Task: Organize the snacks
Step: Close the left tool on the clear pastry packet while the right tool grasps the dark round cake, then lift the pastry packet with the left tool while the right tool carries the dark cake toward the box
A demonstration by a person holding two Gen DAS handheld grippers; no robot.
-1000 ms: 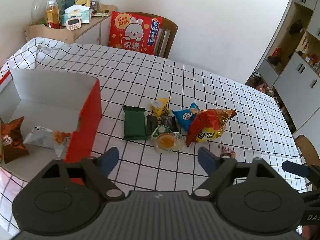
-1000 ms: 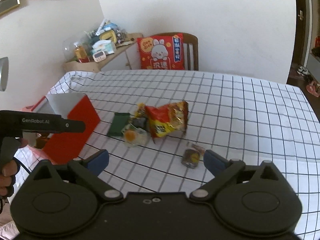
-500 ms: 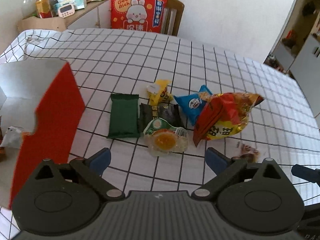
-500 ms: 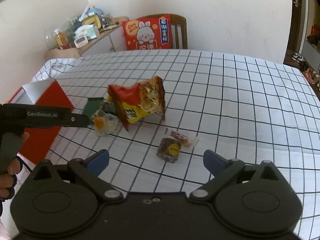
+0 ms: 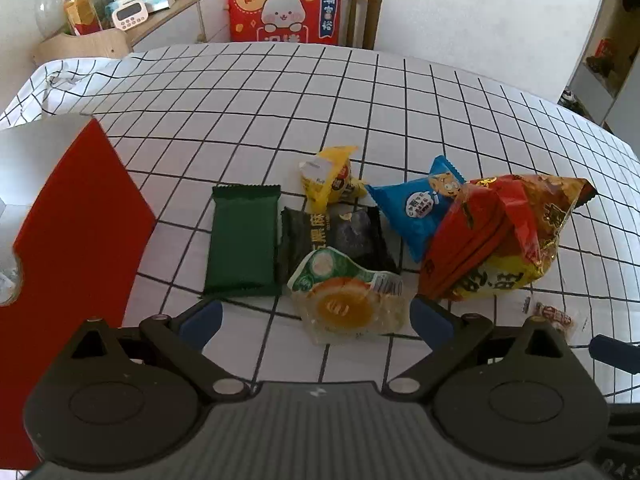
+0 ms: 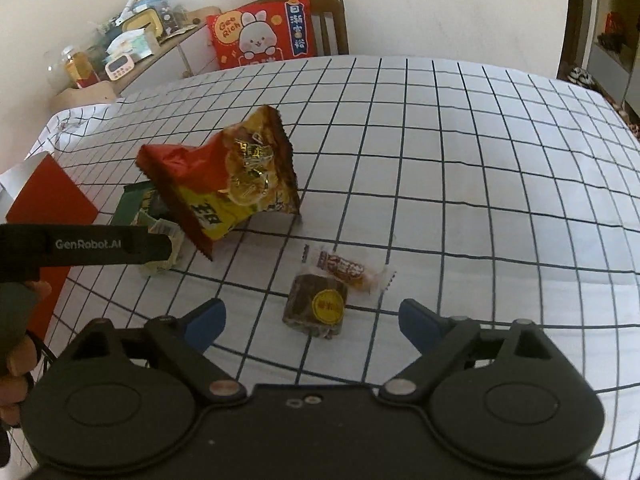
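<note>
My left gripper (image 5: 314, 318) is open, its blue pads on either side of a clear packet with an orange centre (image 5: 346, 304), apart from it. Behind lie a green packet (image 5: 242, 240), a black packet (image 5: 336, 234), a yellow packet (image 5: 330, 178), a blue packet (image 5: 424, 204) and a big red and yellow bag (image 5: 504, 236). My right gripper (image 6: 312, 316) hangs over a brown square snack (image 6: 316, 306); its jaws are closing, and the pads stand clear of the snack. A small wrapped candy (image 6: 346, 270) lies just behind it.
A red box (image 5: 76, 248) with a white inside stands at the left on the checked tablecloth (image 6: 460, 184). A chair with a red rabbit cushion (image 5: 286, 8) is at the far edge, beside a cluttered shelf (image 5: 116, 12). A hand (image 6: 16, 344) holds the left gripper's handle.
Both grippers have come down and closer to the snacks. The orange-centred packet now lies between the left pads, and the brown snack between the right pads, which have narrowed a little.
</note>
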